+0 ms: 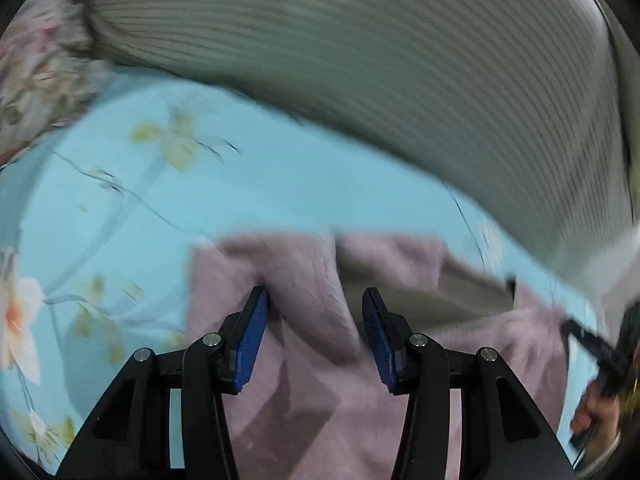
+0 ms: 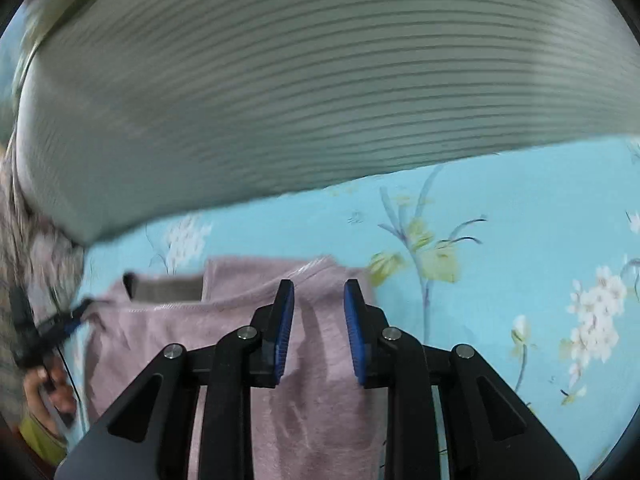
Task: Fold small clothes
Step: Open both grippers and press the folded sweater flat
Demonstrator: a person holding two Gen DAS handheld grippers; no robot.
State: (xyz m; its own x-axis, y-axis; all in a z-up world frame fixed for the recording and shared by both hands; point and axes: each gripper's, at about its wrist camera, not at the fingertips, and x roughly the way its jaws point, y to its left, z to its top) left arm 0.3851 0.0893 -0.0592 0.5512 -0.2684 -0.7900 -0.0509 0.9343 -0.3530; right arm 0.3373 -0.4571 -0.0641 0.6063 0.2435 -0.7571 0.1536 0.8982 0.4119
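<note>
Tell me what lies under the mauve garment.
The mauve garment lies on a light blue floral sheet, which shows around its edges. Whatever is directly beneath the fabric is covered.

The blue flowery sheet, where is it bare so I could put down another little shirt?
The blue sheet is bare to the right of the pink garment, below the striped grey cloth. In the left view, sheet also shows bare left of the pink garment. It is crowded in the middle, where both open grippers hang over the pink garment.
</note>
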